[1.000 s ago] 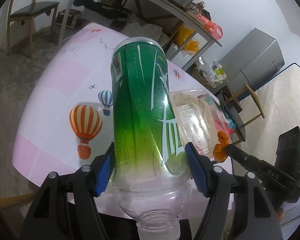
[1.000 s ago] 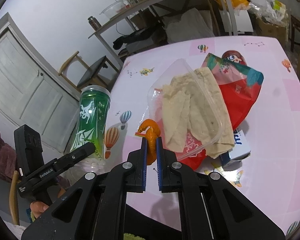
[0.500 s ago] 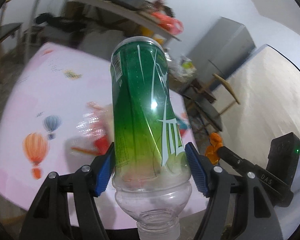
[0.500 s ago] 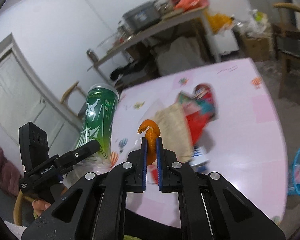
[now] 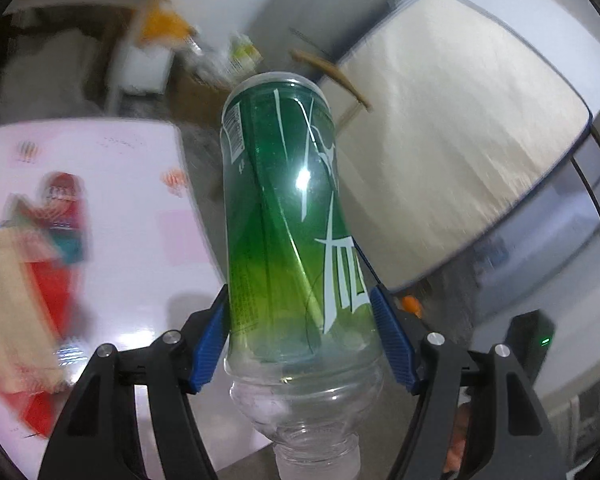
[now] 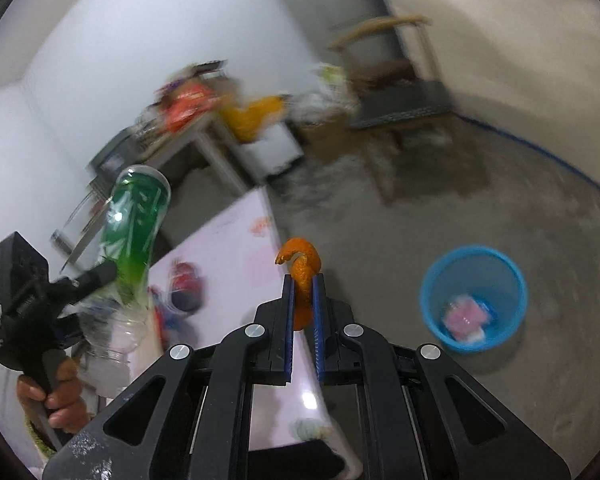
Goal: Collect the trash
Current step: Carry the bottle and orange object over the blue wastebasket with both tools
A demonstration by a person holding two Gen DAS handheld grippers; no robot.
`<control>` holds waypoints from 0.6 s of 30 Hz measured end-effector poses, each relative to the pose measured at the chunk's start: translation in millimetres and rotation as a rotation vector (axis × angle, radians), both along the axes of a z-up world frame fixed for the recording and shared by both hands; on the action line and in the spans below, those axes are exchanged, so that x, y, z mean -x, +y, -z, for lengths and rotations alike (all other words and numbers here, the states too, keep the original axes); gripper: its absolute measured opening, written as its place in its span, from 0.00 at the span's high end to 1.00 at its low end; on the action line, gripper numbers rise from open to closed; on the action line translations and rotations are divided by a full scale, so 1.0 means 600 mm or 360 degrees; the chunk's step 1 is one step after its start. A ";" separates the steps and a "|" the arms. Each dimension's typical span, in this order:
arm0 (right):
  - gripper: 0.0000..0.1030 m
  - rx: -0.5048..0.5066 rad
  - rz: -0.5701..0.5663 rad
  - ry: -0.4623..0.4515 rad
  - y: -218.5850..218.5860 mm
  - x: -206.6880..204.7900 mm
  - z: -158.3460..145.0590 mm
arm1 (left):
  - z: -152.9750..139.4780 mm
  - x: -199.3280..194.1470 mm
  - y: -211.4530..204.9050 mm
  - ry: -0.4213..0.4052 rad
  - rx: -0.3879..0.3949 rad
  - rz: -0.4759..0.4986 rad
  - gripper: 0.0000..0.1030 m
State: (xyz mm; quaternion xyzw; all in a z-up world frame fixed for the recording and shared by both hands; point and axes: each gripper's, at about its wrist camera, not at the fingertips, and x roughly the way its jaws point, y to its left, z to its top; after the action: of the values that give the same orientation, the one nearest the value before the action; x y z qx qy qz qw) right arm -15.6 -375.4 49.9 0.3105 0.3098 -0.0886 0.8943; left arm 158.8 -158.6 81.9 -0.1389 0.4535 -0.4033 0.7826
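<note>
Grey concrete floor spreads beyond a pink bench. Right gripper has its jaws nearly together, pinching an orange peel. Left gripper has jaws spread wide, clamping a green plastic bottle neck-down. Right of the peel, a blue bin sits on the floor holding wrappers. Blurred trash lies on the bench.

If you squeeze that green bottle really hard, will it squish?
Probably a bit. The bottle looks like thin clear plastic, and appears empty, so it is likely light and dents easily. Its round, shiny sides look slippery, yet the left gripper's blue fingers hold it without visible crushing. Set on its side, it would likely roll.
</note>
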 end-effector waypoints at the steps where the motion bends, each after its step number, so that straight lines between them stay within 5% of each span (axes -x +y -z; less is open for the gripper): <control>1: 0.93 -0.0035 0.0042 0.0031 -0.018 0.004 0.019 | 0.014 -0.009 -0.043 0.0043 -0.0032 0.0052 0.35; 8: 0.93 -0.0388 0.0251 0.0303 -0.129 0.017 0.191 | 0.149 -0.043 -0.276 0.0311 -0.0296 0.0268 0.35; 14: 0.93 -0.0645 0.0336 0.0419 -0.192 -0.019 0.301 | 0.240 -0.065 -0.405 0.0404 -0.0450 0.0357 0.35; 17: 0.87 -0.0727 0.0408 0.0410 -0.239 -0.037 0.333 | 0.257 -0.083 -0.448 0.0409 -0.0451 0.0355 0.35; 18: 0.76 -0.0727 0.0433 0.0416 -0.251 -0.043 0.342 | 0.262 -0.089 -0.462 0.0391 -0.0430 0.0360 0.34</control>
State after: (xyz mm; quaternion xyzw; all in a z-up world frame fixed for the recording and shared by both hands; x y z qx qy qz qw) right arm 10.3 -526.3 -155.3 0.5283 0.3899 -0.1749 0.7337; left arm 212.2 -436.0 -75.3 -0.0291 0.6082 -0.4042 0.6826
